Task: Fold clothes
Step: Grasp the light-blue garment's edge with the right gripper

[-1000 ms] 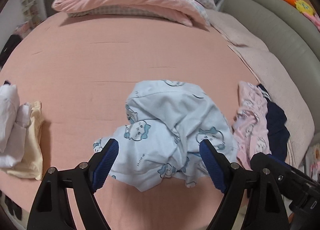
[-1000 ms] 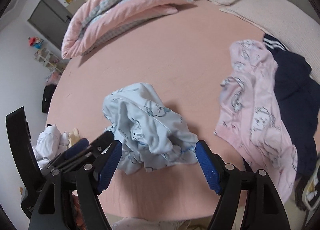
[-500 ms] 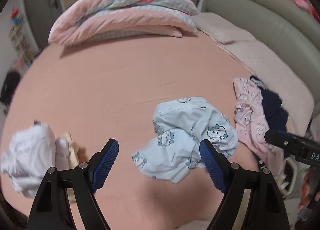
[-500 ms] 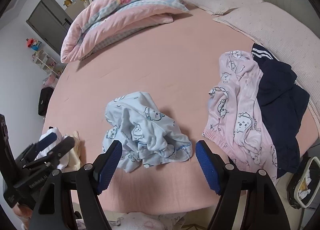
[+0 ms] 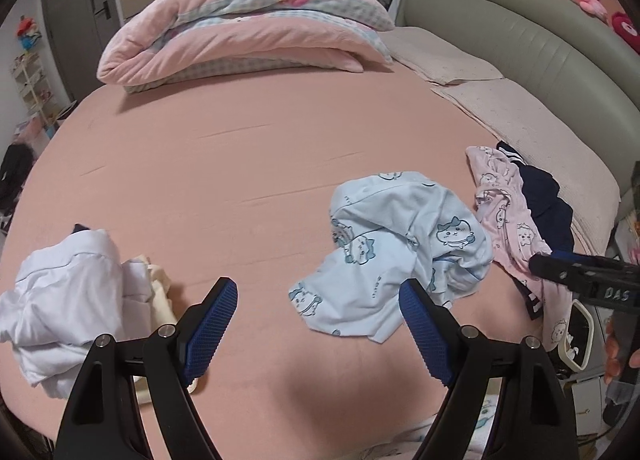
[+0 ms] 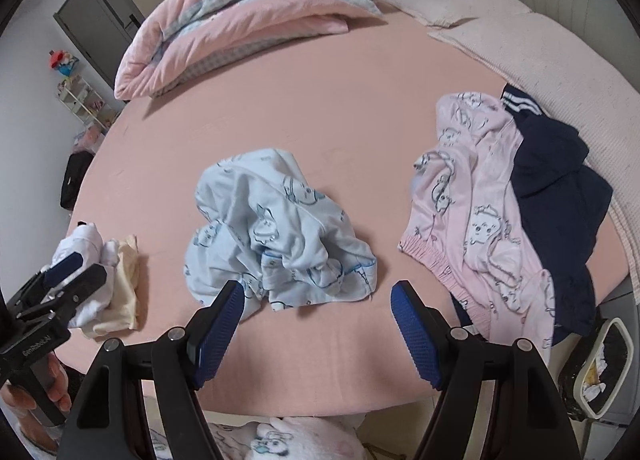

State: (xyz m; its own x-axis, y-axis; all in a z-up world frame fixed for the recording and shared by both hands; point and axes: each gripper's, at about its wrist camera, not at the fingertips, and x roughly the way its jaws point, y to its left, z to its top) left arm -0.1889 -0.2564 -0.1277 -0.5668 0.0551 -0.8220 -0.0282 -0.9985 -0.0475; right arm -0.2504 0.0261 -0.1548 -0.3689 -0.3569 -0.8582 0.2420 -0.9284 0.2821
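since a second ago your left gripper [image 5: 318, 326] has pulled back and up from the light blue garment [image 5: 394, 248], which then filled the space between its pads and now lies ahead and to the right of them, clear of both.

left wrist view: your left gripper's jaws stand wide apart with nothing between them, only bare pink bed sheet [image 5: 240, 164]. the light blue garment, printed with cartoon cats, lies crumpled on the bed. just right of it sit a pink printed garment [image 5: 508, 216] and a navy garment [image 5: 546, 200], the pink one overlapping the navy. at the left edge a white garment [image 5: 60, 300] lies bunched against a cream garment [image 5: 160, 292]. a folded pink quilt [image 5: 248, 26] rests at the far side of the bed. your right gripper [image 5: 580, 280] pokes in from the right edge.

right wrist view: your right gripper [image 6: 318, 324] is also spread open and empty, with the light blue garment [image 6: 276, 228] just beyond its left pad, not touched. the pink printed garment [image 6: 472, 200] and navy garment [image 6: 560, 188] lie to the right, the white garment [image 6: 84, 252] and cream garment [image 6: 124, 292] to the left, behind your left gripper [image 6: 60, 284].
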